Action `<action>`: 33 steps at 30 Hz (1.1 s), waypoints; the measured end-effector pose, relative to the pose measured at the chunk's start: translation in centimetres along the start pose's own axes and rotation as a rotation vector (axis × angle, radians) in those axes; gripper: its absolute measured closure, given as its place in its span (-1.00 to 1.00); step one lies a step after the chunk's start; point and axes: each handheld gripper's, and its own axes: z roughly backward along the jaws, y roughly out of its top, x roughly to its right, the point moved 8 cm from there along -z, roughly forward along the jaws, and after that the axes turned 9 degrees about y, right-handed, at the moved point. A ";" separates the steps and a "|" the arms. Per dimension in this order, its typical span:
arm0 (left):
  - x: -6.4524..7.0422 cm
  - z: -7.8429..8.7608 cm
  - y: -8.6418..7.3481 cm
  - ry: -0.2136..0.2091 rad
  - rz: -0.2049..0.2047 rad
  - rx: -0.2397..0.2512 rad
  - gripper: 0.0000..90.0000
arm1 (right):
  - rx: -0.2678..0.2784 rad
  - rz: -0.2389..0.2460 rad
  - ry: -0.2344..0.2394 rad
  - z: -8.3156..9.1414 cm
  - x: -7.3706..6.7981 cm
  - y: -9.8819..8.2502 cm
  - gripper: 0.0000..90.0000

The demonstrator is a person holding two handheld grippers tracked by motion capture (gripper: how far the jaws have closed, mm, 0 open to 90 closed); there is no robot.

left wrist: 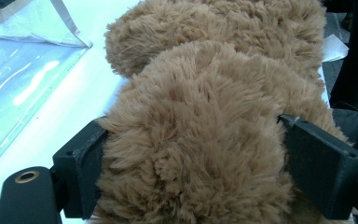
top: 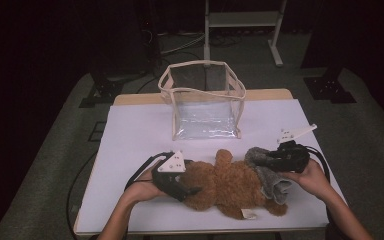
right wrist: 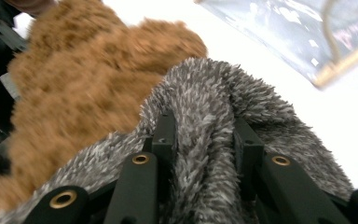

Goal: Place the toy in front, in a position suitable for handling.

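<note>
Reaching in from the near edge of the high view, my two forearms are holding one claw each over the white-covered desk [top: 130, 130]. My left claw [top: 190, 191] is clamping the brown teddy bear [top: 230, 182] at its left end, while my right claw [top: 260, 161] is pinching the grey furry cloth [top: 272, 180] that is wrapping the bear's right end. One bear, one cloth and one clear bag [top: 205, 100] are sitting on the desk; the bag is standing open just behind the bear, with nothing inside it that I can see.

Looking along my left claw [left wrist: 191, 154], I am squeezing a thick roll of the bear's brown plush [left wrist: 196, 116] between jaws standing fairly wide, both pads pressing into the fur. The clear bag [left wrist: 23, 70] is lying off to the bear's left.

Looking along my right claw [right wrist: 205, 144], I am gripping a fold of the grey cloth [right wrist: 205, 121] in a narrow pinch. The bear [right wrist: 74, 93] is lying just beyond the cloth, and a corner of the bag [right wrist: 317, 42] is showing past it.

I am judging the work as barely begun: the cloth is not yet off the bear, and if the bag is the goal, nothing is in it.
</note>
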 end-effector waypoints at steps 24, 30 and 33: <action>-0.3 0.0 0.3 0.029 -0.020 0.002 -0.68 | -0.134 0.237 0.126 -7.1 -6.8 5.5 0.50; -1.2 2.0 0.0 0.024 -0.001 0.027 -0.68 | -0.114 0.170 0.126 -6.4 -5.2 4.6 0.51; -1.5 1.9 -0.7 0.027 0.018 0.004 -0.68 | -0.093 0.146 0.133 -5.6 -4.8 4.2 0.51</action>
